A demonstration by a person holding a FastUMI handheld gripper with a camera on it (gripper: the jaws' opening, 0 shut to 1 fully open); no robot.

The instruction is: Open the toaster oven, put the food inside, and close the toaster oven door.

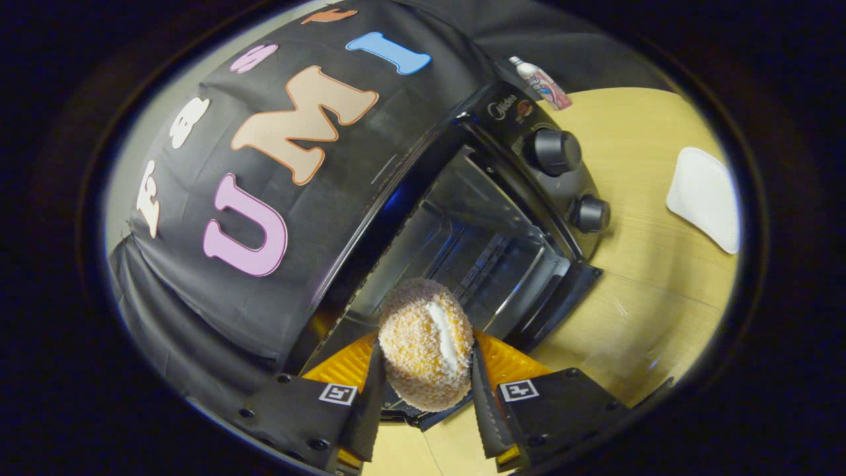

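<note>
The tongs (426, 367) grip one crumb-coated bun (426, 340) with a white cream stripe, both fingers (486, 403) pressing its sides. The bun hangs just in front of the oven (476, 225), whose glass door (562, 301) is folded down and open, so the dark cavity with its wire rack lies directly beyond the bun with nothing between them. The oven stands on a pale wooden table (648, 264) and carries two black knobs (556, 151) on its front panel. Beside the oven, well apart from it, lies one white dish (706, 197). Behind the oven, near the wall, lies one small pink-labelled bottle (542, 82).
</note>
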